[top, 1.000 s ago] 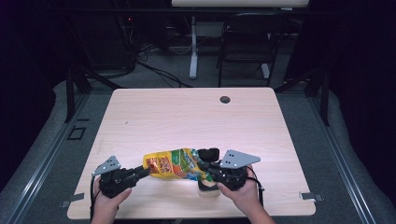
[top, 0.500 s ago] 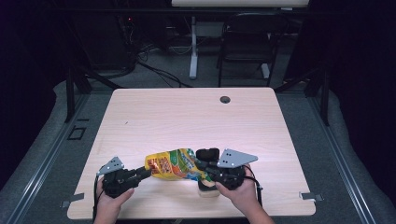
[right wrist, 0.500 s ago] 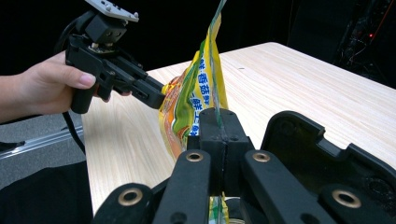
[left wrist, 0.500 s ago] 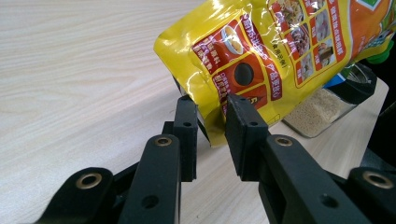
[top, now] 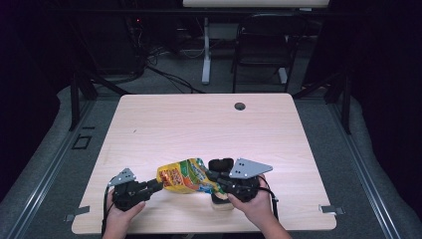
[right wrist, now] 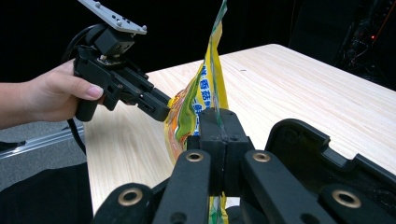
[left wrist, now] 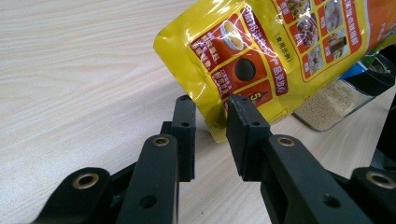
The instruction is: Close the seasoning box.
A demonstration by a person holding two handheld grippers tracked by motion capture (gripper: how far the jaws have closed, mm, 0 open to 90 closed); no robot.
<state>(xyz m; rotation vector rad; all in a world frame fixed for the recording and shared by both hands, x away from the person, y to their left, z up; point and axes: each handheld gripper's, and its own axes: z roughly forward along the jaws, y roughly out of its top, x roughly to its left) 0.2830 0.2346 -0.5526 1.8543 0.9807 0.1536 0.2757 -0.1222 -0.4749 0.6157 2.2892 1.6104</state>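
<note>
A yellow printed snack bag [top: 183, 175] hangs tilted just above the table's near edge. My right gripper [top: 213, 177] is shut on the bag's [right wrist: 208, 88] top seam, its jaws [right wrist: 219, 116] pressed together. My left gripper [top: 157, 183] is at the bag's [left wrist: 261, 51] lower corner. Its jaws have just been opening and now stand apart [left wrist: 211, 101], with the corner between their tips and no pad pressing on it. Below the bag's upper end a small clear container [left wrist: 327, 105] of pale grains stands on the table [top: 222, 203]. A hand holds the left gripper [right wrist: 159, 107].
The light wooden table [top: 199, 124] stretches away bare beyond the bag, with a round cable hole [top: 240, 106] near its far edge. A black chair [top: 263, 45] and a desk leg [top: 206, 55] stand behind the table. Dark floor surrounds it.
The left gripper has edged slightly right toward the bag. The bag and the right gripper have kept their place.
</note>
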